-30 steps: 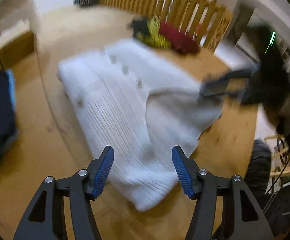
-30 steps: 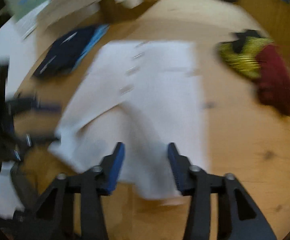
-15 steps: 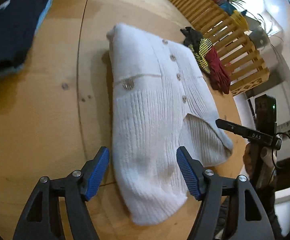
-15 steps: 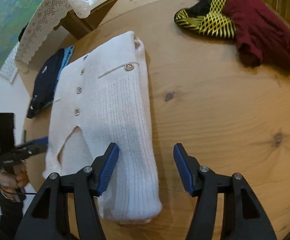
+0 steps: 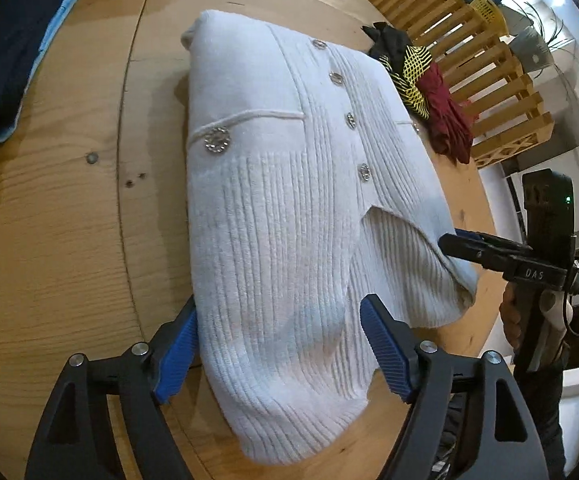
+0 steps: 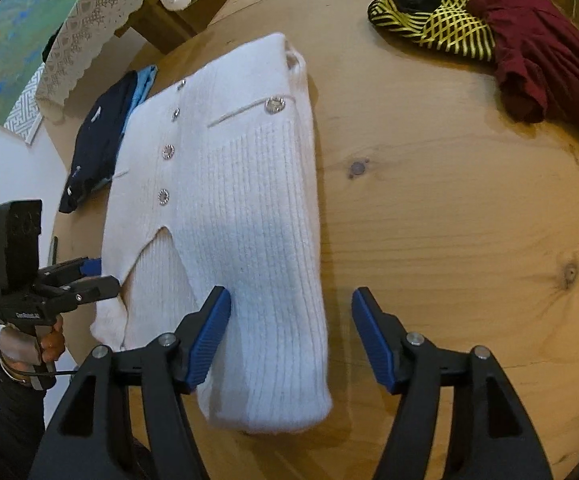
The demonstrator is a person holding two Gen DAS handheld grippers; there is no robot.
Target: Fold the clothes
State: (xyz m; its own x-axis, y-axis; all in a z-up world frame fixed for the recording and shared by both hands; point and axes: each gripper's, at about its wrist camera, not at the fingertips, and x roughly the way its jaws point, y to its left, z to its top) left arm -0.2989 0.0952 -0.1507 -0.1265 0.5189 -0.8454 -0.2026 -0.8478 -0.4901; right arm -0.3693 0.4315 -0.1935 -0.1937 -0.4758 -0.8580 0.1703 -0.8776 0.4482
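A white ribbed cardigan (image 5: pixel 273 208) with sparkly buttons lies front up on the round wooden table (image 5: pixel 69 220), its sleeves tucked under. My left gripper (image 5: pixel 281 354) hangs low over the near hem. Its jaws are opening, the cardigan's left half lies between the blue pads, and neither pad squeezes it. In the right wrist view my right gripper (image 6: pixel 291 340) straddles the right edge of the cardigan (image 6: pixel 241 208). Its jaws are opening too, with the left pad (image 6: pixel 209 340) over the knit and the other over bare wood. Each gripper shows in the other's view: the right gripper (image 5: pixel 489 252) and the left gripper (image 6: pixel 77 280).
A folded navy and light-blue garment (image 5: pixel 5 60) (image 6: pixel 101 148) lies left of the cardigan. A heap of black, yellow-net and maroon clothes (image 5: pixel 437 100) (image 6: pixel 509 40) sits at the far right by a wooden slatted fence (image 5: pixel 469 40). A lace cloth (image 6: pixel 89 40) hangs beyond the table.
Both grippers have rolled, sunk and come closer to the cardigan's near hem, and the jaws of both stand wider than before. The cardigan has not moved over the last half second.
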